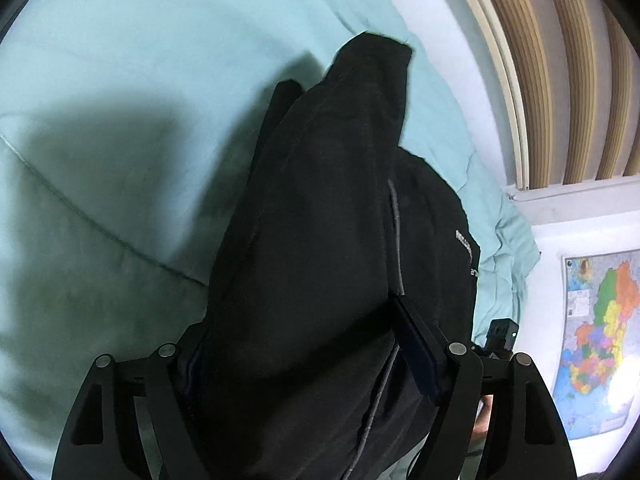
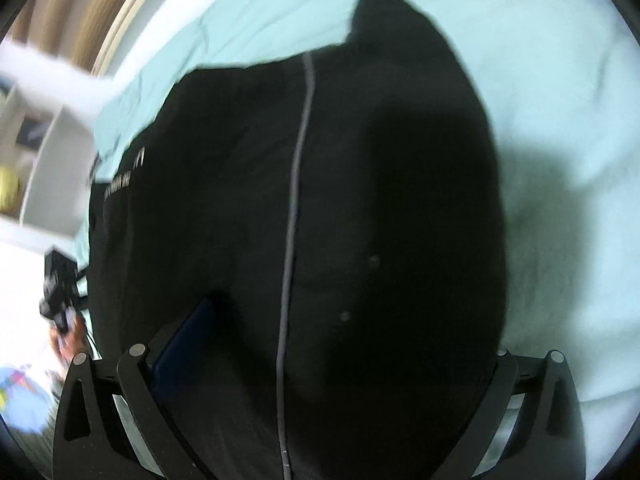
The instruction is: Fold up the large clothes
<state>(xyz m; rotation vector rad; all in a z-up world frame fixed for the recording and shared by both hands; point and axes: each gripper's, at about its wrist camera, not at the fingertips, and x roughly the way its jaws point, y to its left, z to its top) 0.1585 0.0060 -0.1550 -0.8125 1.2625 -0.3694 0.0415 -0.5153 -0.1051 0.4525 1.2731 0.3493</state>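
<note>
Garment: large black zip-front jacket of soft fabric, grey zipper line down the front, pale lettering near one edge; spread over a pale mint-green bed sheet.
Long axis: running away from both cameras, narrowing to a dark peak at the far end; zipper following that same line.
Left gripper: jaws standing wide, jacket cloth bulging up between the black fingers; hard to say whether the pads press at all, reads as a loose straddle rather than a pinch.
Right gripper: jaws at full spread, near hem of the jacket filling the gap, right finger hidden under the fabric; no pinch visible.
Direction from tongs: jacket dead ahead and below both grippers, near edge right at the fingers, bulk stretching forward.
Nearer hand: too close to call; both sit at the near edge, left towards the lettered side, right across the zipper.
Surroundings: wood-striped wall panels, colourful wall map, white shelving, a person's hand glimpsed low by the other gripper.
Coming move, as a judgement: fresh grip on the near edge likely, then a fold along that long axis.
</note>
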